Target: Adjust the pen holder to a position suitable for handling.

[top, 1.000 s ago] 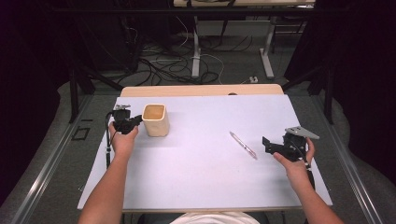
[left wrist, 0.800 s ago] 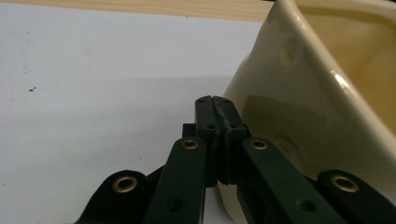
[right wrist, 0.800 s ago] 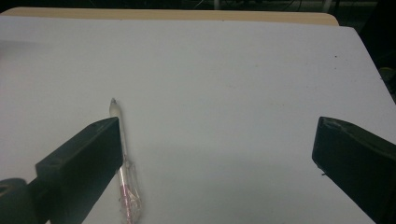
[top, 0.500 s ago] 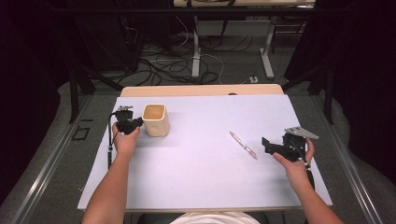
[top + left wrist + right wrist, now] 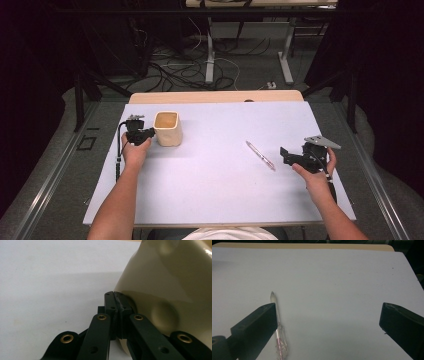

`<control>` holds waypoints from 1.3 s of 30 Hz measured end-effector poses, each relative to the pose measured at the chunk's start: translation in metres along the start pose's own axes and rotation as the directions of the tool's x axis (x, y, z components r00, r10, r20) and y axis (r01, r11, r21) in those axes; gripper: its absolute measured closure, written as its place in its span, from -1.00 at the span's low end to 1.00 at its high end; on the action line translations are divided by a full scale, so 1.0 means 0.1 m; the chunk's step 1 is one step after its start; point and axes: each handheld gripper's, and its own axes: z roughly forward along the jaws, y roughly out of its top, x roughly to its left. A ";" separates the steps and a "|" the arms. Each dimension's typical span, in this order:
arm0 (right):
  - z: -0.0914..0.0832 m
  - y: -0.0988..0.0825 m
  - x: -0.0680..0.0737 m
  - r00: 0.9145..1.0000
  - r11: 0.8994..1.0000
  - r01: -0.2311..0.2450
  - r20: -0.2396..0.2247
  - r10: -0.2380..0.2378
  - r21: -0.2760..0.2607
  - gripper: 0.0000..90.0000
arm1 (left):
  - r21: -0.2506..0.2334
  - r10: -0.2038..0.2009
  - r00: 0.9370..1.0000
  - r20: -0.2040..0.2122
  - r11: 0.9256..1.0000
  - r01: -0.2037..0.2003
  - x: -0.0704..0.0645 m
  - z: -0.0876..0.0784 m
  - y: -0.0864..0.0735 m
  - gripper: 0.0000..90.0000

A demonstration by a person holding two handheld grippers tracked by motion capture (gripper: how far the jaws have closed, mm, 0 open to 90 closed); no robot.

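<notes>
At the table's [image 5: 210, 200] ten o'clock, closed left gripper [image 5: 146, 134] jaws touch the beige cup [image 5: 167, 128]. The pen [image 5: 260, 155] lies at three o'clock; the wide-open, empty right gripper [image 5: 286, 155] should be centred over its barrel.

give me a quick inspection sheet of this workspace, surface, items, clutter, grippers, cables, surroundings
surface: white sheet over a wooden tabletop whose far edge shows.
job's things: cream glazed ceramic cup, upright, far left; clear plastic pen with pink detail, lying flat, right of centre.
clutter: nothing seen.
grippers: left gripper shut, fingers pressed together against the cup's outer wall; right gripper open, pen beside one finger, not gripped.
cables: black cable trails from the left gripper; loose cables on the floor beyond the table.
surroundings: dark room, metal table legs, rails along both sides.
</notes>
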 end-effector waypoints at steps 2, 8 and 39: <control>0.00 0.00 0.00 1.000 1.000 0.004 0.002 -0.004 0.004 -0.97 | 0.004 0.003 1.000 0.004 1.000 -0.003 -0.03 0.01 0.00 1.00; 0.00 0.00 0.00 1.000 1.000 0.001 -0.001 -0.001 0.002 -0.97 | 0.006 0.019 1.000 0.014 1.000 -0.019 -0.09 0.04 0.00 1.00; 0.01 -0.01 0.00 1.000 1.000 0.001 -0.005 -0.001 0.005 -0.97 | 0.017 0.072 0.993 0.093 0.997 -0.074 -0.55 0.25 0.02 1.00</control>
